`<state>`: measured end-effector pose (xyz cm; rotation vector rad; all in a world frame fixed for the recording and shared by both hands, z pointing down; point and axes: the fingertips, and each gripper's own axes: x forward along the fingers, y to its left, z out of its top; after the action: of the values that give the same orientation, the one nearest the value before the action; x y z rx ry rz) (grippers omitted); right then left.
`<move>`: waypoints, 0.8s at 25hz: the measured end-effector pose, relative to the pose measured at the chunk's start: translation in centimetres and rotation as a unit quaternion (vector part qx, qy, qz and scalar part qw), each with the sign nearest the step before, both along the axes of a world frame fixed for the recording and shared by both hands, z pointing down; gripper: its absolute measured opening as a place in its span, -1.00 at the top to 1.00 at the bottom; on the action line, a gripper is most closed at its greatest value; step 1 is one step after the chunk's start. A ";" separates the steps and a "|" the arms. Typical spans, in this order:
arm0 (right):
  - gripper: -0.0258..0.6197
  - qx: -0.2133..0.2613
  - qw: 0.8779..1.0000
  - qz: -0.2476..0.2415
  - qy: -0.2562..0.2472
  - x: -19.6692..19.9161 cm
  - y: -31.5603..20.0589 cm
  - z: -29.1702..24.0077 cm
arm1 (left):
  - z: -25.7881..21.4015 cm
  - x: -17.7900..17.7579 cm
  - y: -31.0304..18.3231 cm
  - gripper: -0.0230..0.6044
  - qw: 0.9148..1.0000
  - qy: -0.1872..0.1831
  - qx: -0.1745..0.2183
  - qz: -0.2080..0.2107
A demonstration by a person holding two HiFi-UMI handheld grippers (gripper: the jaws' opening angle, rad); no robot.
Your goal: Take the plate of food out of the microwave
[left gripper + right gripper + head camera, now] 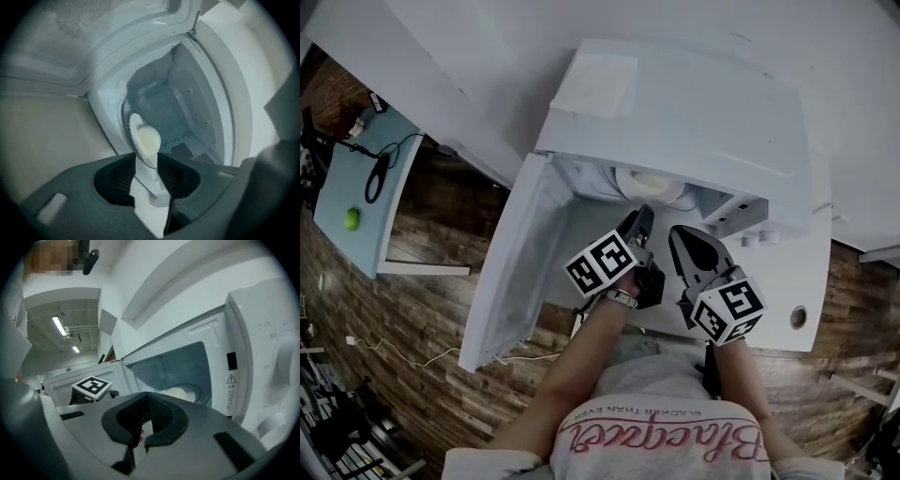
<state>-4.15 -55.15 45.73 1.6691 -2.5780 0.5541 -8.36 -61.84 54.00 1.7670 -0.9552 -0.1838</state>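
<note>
Left gripper view: the left gripper [147,177] has its jaws wide apart and holds nothing. The plate [134,125] with its pale food [149,140] lies just ahead, in line with the gap, on the floor of the microwave [187,108]. The right gripper [142,437] appears closed and empty, just beside the left one at the opening.

Risks, as judged:
- A bite on the rim alone could tilt the plate and let the food slide.
- The plate may catch the front edge of the opening on withdrawal.
- Two grippers crowd one opening.

The open door [511,272] bounds the left side. A green ball [352,218] and a cable [375,176] lie on a side tabletop [342,192] far left, well apart.
</note>
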 end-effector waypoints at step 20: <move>0.90 -0.015 1.000 -0.011 -0.006 1.8 -1.4 0.9 | 3.8 0.3 -3.0 0.37 0.980 -0.053 -0.177 -0.075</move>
<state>-2.36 -56.53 46.64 1.6305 -2.5795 0.6014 -8.06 -64.79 57.84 1.3893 -1.1239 -0.0118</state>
